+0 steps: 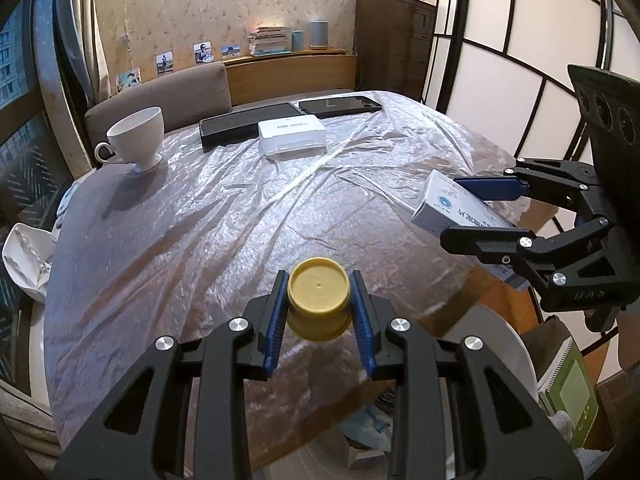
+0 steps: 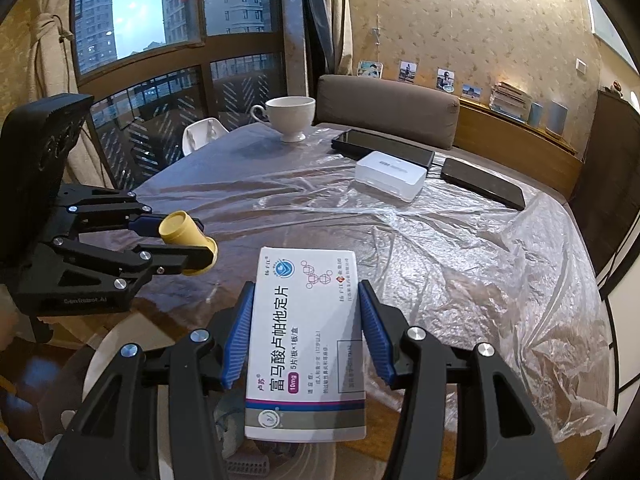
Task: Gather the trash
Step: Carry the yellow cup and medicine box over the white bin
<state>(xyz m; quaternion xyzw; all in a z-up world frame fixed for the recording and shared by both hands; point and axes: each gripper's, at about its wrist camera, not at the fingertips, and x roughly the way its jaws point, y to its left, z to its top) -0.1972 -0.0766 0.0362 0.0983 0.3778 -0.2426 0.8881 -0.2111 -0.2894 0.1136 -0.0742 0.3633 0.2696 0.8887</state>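
Observation:
My left gripper (image 1: pixel 319 306) is shut on a small yellow plastic cup (image 1: pixel 319 304), held over the near edge of the plastic-covered table (image 1: pixel 248 216). It also shows in the right wrist view (image 2: pixel 188 246) at the left, with the cup (image 2: pixel 186 240) between its fingers. My right gripper (image 2: pixel 306 330) is shut on a white medicine box (image 2: pixel 306 344) with Chinese print, held above the table's near edge. In the left wrist view the right gripper (image 1: pixel 460 212) and the box (image 1: pixel 452 208) are at the right. A white bin rim (image 1: pixel 516 356) lies below both grippers.
On the table stand a white teacup (image 1: pixel 138 140), a white plastic case (image 1: pixel 292 138) and two black tablets (image 1: pixel 340 106). A brown sofa back (image 1: pixel 160 100) is behind. A white chair (image 1: pixel 24 264) is at the left, a green box (image 1: pixel 572 392) at the lower right.

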